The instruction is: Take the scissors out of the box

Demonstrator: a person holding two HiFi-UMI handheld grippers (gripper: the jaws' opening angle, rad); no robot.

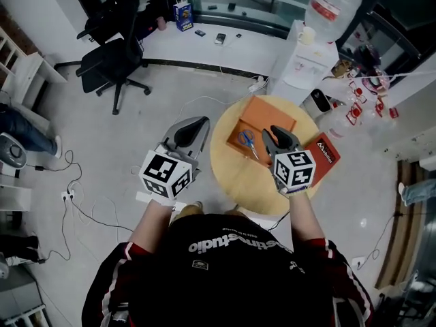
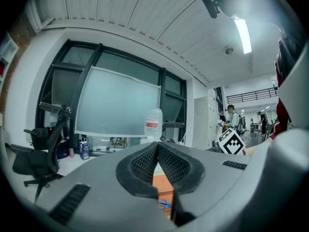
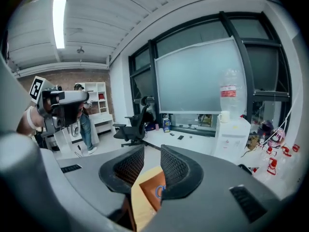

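In the head view an open orange box [image 1: 267,118] lies on a round wooden table [image 1: 238,176], with blue-handled scissors [image 1: 247,140] inside near its left edge. My right gripper [image 1: 281,133] hovers over the box's right part, just right of the scissors, jaws slightly apart and empty. Its own view shows the box [image 3: 148,193] and a blue scissor handle [image 3: 158,191] between the jaws of the right gripper [image 3: 152,151]. My left gripper [image 1: 197,122] hangs over the floor left of the table, tips together. In the left gripper view [image 2: 157,145], the box [image 2: 161,187] and scissors [image 2: 164,205] show below.
A red booklet [image 1: 325,154] lies at the table's right edge. A water dispenser [image 1: 310,53] stands behind the table, a black office chair [image 1: 112,60] at the far left. Cables [image 1: 75,203] trail across the floor on the left.
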